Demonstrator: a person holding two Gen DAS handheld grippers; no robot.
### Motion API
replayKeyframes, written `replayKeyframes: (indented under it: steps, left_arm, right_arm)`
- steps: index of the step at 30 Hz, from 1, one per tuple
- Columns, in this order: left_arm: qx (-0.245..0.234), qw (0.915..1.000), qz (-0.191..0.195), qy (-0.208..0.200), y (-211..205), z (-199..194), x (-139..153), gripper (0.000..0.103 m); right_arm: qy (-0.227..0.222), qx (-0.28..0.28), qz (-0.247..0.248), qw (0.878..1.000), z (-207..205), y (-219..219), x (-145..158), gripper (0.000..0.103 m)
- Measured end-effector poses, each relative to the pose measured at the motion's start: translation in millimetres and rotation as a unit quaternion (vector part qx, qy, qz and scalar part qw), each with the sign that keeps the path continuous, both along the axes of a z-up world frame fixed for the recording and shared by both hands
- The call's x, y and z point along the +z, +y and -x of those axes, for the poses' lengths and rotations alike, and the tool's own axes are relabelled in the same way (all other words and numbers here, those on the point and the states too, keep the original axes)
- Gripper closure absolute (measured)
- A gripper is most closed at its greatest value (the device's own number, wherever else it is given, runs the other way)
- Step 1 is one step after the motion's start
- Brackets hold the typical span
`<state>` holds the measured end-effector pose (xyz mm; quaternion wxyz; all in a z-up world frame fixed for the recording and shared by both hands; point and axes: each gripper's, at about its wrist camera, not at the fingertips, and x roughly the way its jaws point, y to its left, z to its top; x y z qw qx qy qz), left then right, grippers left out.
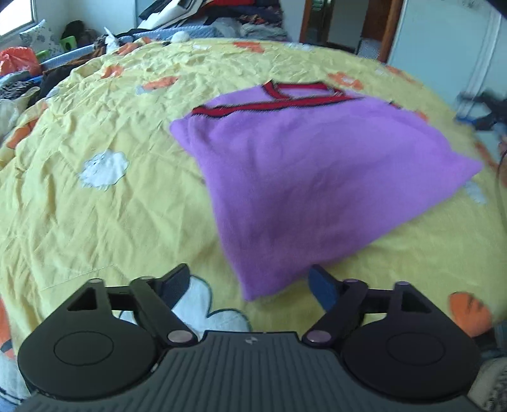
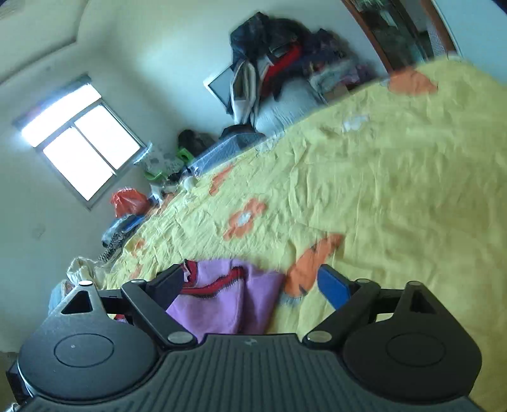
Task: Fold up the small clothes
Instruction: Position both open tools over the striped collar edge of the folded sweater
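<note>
A small purple knit garment (image 1: 304, 177) with red and black trim at its neck lies folded on the yellow flowered bedsheet (image 1: 104, 133). My left gripper (image 1: 250, 282) is open and empty, just short of the garment's near corner. My right gripper (image 2: 250, 282) is open and tilted, with a bunched part of the purple garment (image 2: 221, 294) lying between and below its fingers, nearer the left finger (image 2: 168, 283). In the left wrist view the right gripper (image 1: 484, 111) shows as a blur at the right edge.
Piles of clothes and bags (image 1: 228, 16) sit beyond the bed's far edge, with an orange bag (image 2: 130, 199) and clutter along the window side. A doorway (image 1: 345, 22) is at the back right. A window (image 2: 79, 142) is in the wall.
</note>
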<state>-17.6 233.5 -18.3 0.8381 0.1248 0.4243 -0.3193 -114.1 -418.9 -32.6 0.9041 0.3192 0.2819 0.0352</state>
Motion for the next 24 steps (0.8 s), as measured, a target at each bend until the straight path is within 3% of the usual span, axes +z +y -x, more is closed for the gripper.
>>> replayKeyframes:
  steps: [2, 4, 7, 8, 9, 10, 12, 15, 18, 19, 21, 24]
  left_arm:
    - [0.004, 0.9998, 0.020, 0.003, -4.1, -9.4, 3.6, 0.017]
    - [0.015, 0.9994, 0.030, 0.007, -12.5, -20.5, 3.7, 0.014]
    - [0.024, 0.9987, 0.038, 0.023, -22.5, -32.7, 0.0, 0.010]
    - [0.028, 0.9986, 0.035, 0.027, -24.2, -35.8, -1.7, 0.008]
    - [0.030, 0.9986, 0.033, 0.028, -25.2, -38.7, -2.8, 0.008]
    - [0.033, 0.9986, 0.032, 0.028, -25.3, -41.5, -3.6, 0.008]
    - [0.042, 0.9983, 0.031, 0.027, -24.2, -48.8, -3.4, 0.007]
    - [0.050, 0.9976, 0.039, 0.025, -21.3, -56.9, -1.6, 0.006]
    - [0.056, 0.9972, 0.040, 0.030, -22.5, -63.4, -3.6, 0.005]
    - [0.060, 0.9970, 0.040, 0.031, -22.3, -64.8, -4.0, 0.005]
    - [0.069, 0.9963, 0.039, 0.031, -19.5, -66.0, -3.4, 0.004]
    - [0.084, 0.9949, 0.047, 0.030, -9.0, -69.6, -1.8, 0.000]
  right_arm:
    - [0.042, 0.036, 0.018, 0.998, -26.3, 17.0, -12.8, 0.007]
    - [0.056, 0.058, 0.018, 0.997, -56.0, 32.6, -31.8, 0.009]
    - [0.036, 0.076, 0.002, 0.996, -79.8, 42.7, -46.1, 0.012]
    - [0.036, 0.088, 0.018, 0.995, -84.8, 50.5, -46.4, 0.043]
    - [0.060, 0.093, 0.054, 0.992, -92.7, 60.4, -47.6, 0.091]
    - [0.056, 0.095, 0.086, 0.990, -94.3, 68.4, -43.8, 0.092]
    - [0.044, 0.093, 0.141, 0.985, -92.5, 76.3, -29.4, 0.092]
    - [0.029, 0.077, 0.170, 0.982, -96.0, 68.5, -13.6, 0.093]
    - [0.066, 0.077, 0.182, 0.978, -114.3, 61.5, -27.2, 0.090]
    - [0.079, 0.075, 0.175, 0.979, -117.6, 57.9, -31.7, 0.085]
    - [0.083, 0.025, 0.217, 0.972, -108.3, 56.6, -23.0, 0.036]
    - [0.036, 0.017, 0.246, 0.968, -72.6, 73.1, 5.4, 0.033]
